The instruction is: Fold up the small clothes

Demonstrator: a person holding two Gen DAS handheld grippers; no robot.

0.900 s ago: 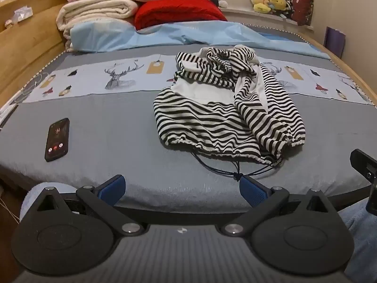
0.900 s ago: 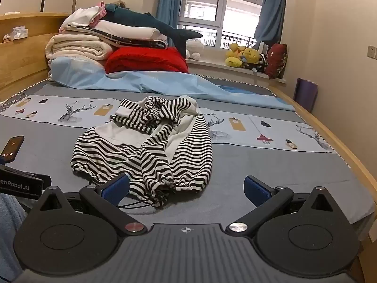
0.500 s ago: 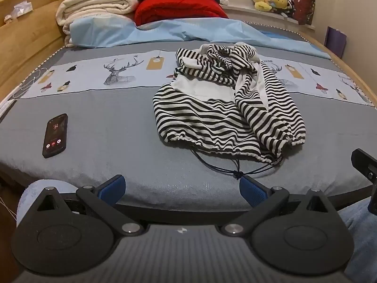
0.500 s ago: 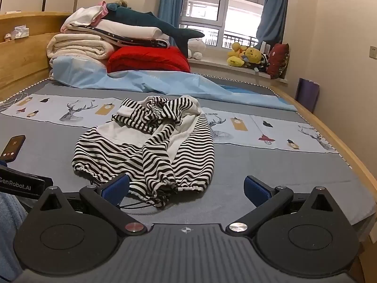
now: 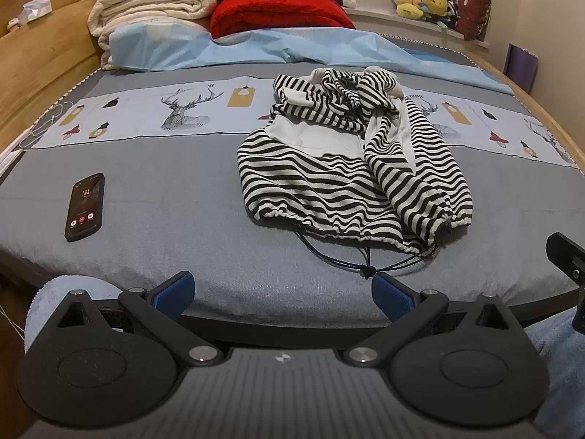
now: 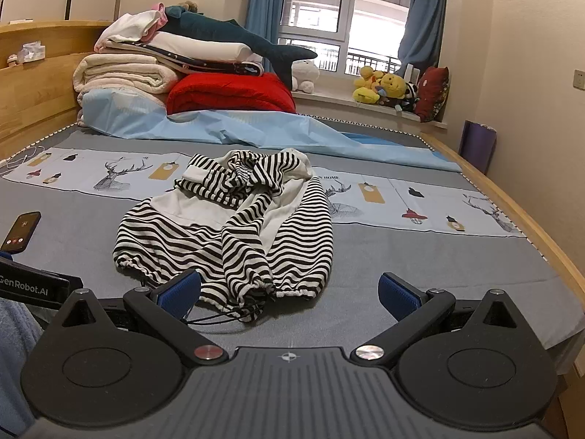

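A black-and-white striped garment [image 5: 351,168] lies crumpled on the grey bed cover [image 5: 182,248], its drawstring hem toward me and a dark cord [image 5: 365,267] trailing from it. In the right wrist view the same striped garment [image 6: 234,234] sits ahead and to the left. My left gripper [image 5: 283,291] hovers over the bed's near edge, open, nothing between its blue pads; the cord's knot lies just beyond its right pad [image 5: 387,292]. My right gripper [image 6: 289,294] is open too, its left pad [image 6: 181,292] close to the hem.
A black phone [image 5: 85,206] with a lit screen lies on the cover to the left. Folded blankets [image 5: 153,7], a red quilt [image 5: 278,12] and a light blue sheet [image 5: 256,47] are piled at the far end. Wooden bed rails [image 6: 512,212] run along both sides.
Both grippers have edged forward toward the garment, and the left view has tipped downward a little. The garment and phone have not moved.
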